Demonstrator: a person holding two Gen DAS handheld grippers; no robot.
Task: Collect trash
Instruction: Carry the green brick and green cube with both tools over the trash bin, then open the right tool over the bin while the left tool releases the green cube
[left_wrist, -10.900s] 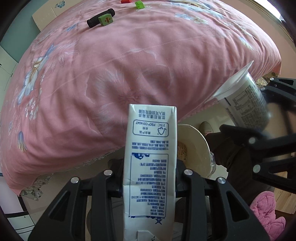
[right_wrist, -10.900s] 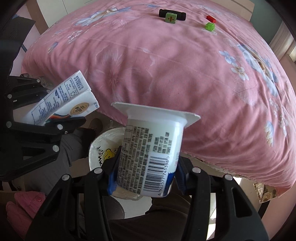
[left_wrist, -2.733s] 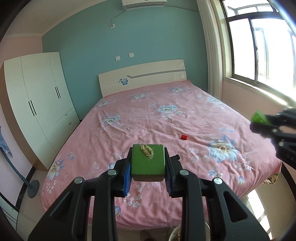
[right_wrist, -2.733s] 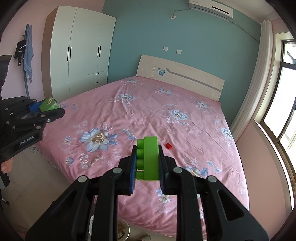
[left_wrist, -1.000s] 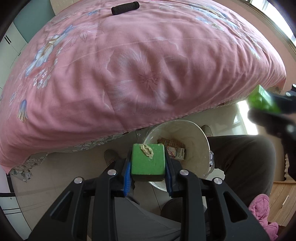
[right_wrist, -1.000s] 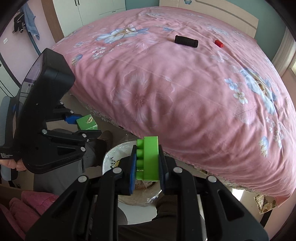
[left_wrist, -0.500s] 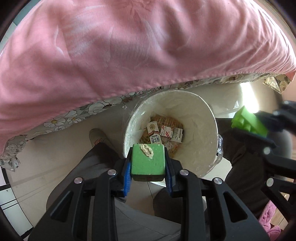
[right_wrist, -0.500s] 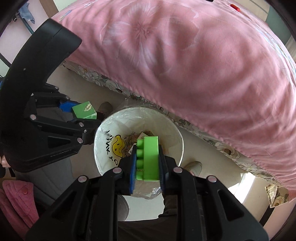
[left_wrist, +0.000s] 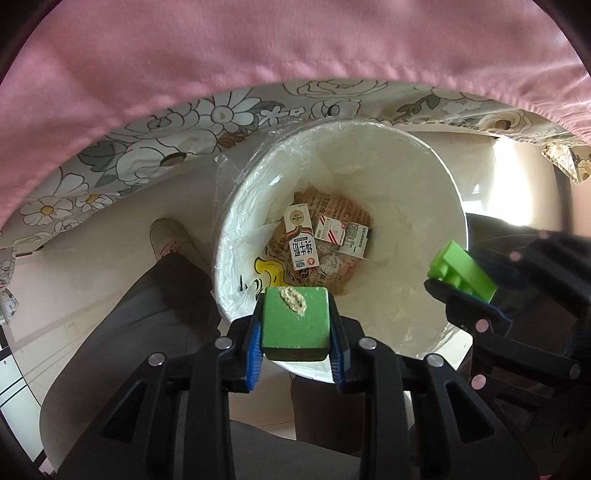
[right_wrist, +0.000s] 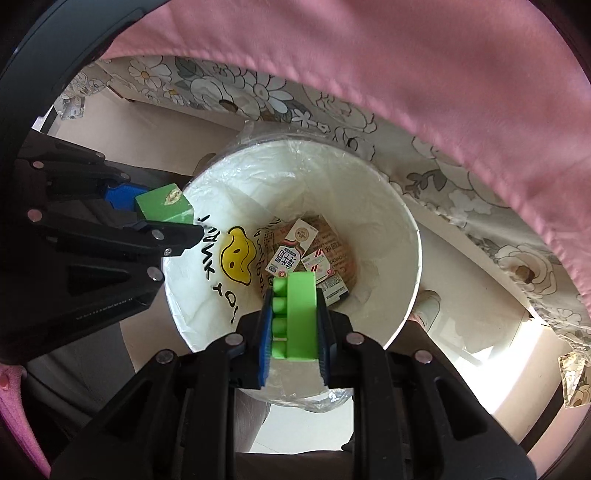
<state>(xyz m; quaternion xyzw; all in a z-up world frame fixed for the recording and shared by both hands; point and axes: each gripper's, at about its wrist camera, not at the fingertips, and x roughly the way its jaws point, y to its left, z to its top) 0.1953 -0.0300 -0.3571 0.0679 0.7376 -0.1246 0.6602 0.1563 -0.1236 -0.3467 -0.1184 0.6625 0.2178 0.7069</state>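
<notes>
**Both grippers loaded, poised over the bin**

I take the white bin (left_wrist: 454, 206) as my landmark; it stands on the floor just beside the hanging edge of the pink bedcover (left_wrist: 258, 44), lined with a clear plastic bag. My left gripper (left_wrist: 295, 321) points down over the bin's near rim and is clamped on a green block (left_wrist: 295, 317) with a pale smear on its top face. My right gripper (right_wrist: 293, 314) also points down over the near rim, a little further in over the opening, and is clenched on a bright green studded brick (right_wrist: 299, 314). Neither piece touches the bin.

At the bottom of the bin I see a milk carton (left_wrist: 301, 240) lying among smaller cartons and brown printed paper; I cannot quite tell how many cartons are under there. A yellow smiley face (right_wrist: 238, 264) is printed on the bin's inner wall. My grey trouser legs (left_wrist: 140, 295) flank the bin, with one shoe (left_wrist: 166, 238) beside its wall.
</notes>
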